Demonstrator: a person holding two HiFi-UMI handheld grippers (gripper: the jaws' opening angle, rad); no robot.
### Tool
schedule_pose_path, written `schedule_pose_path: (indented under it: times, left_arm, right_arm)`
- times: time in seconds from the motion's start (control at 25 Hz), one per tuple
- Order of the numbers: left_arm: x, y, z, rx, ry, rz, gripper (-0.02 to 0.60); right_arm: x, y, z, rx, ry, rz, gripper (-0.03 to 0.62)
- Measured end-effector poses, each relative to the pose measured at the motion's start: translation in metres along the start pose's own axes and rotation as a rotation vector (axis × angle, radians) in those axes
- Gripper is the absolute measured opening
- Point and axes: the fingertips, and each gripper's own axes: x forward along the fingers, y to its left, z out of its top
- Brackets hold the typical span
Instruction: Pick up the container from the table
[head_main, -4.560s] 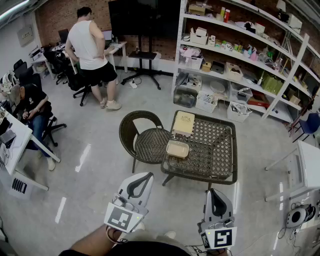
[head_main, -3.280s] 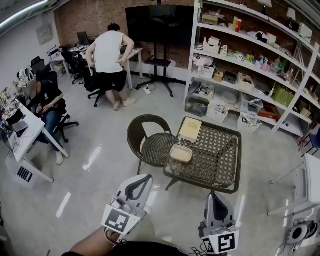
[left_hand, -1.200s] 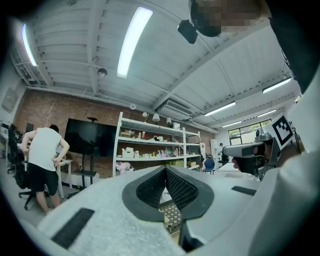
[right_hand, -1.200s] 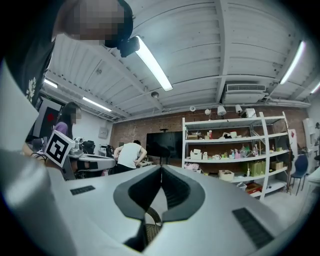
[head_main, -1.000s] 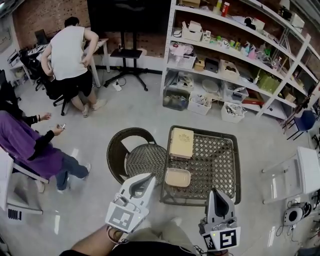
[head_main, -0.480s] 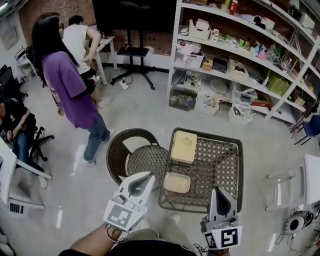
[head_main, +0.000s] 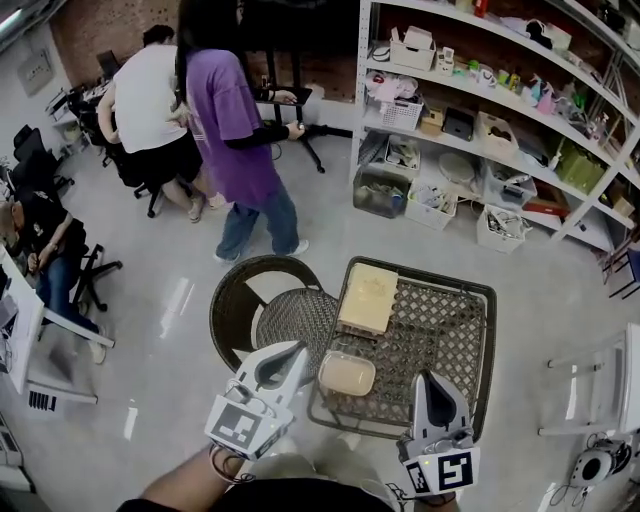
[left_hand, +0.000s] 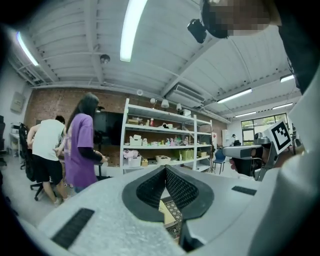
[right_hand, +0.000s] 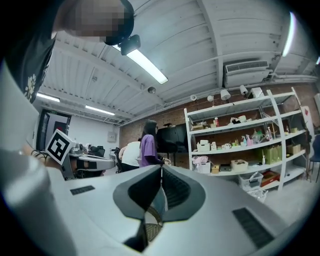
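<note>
container (head_main: 347, 373) sits on the woven tabletop (head_main: 440, 330), close to the front edge and on its left side. it is a low, pale tub with round corners. a flat cream box (head_main: 367, 297) lies just behind it, reaching the far edge. the rest of the tabletop is bare, with a raised dark rim all round.

a round woven chair (head_main: 262, 312) stands right against the left side of the tabletop, so there is little room on that side. the front and the right side are open floor (head_main: 150, 380), grey and shiny.

the left gripper (head_main: 297, 348) points at the gap between the chair and the container, near the tub but not touching it. its fingers (left_hand: 150, 189) meet at the tips and hold nothing. the right gripper (head_main: 432, 378) is over the front right part of the tabletop, apart from the tub. its fingers (right_hand: 175, 187) are pressed together too, with nothing in them.

a person in purple (head_main: 240, 130) stands on the floor behind the chair. a person in white (head_main: 148, 100) is further back, and a seated person (head_main: 40, 240) is at the left. long shelves (head_main: 480, 130) full of boxes and baskets run behind the tabletop.
</note>
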Motion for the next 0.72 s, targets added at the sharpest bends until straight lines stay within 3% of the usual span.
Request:
schedule_pose_path:
  times: [0.32, 0.72]
  left_arm:
    - [0.024, 0.003, -0.032, -0.027, 0.053, 0.051, 0.009]
    - [0.051, 0.008, -0.076, -0.044, 0.132, -0.010, 0.009]
  right_arm:
    - [0.019, -0.026, -0.039, 0.074, 0.076, 0.063, 0.012]
    - [0.031, -0.029, -0.076, 0.084, 0.157, 0.019, 0.014]
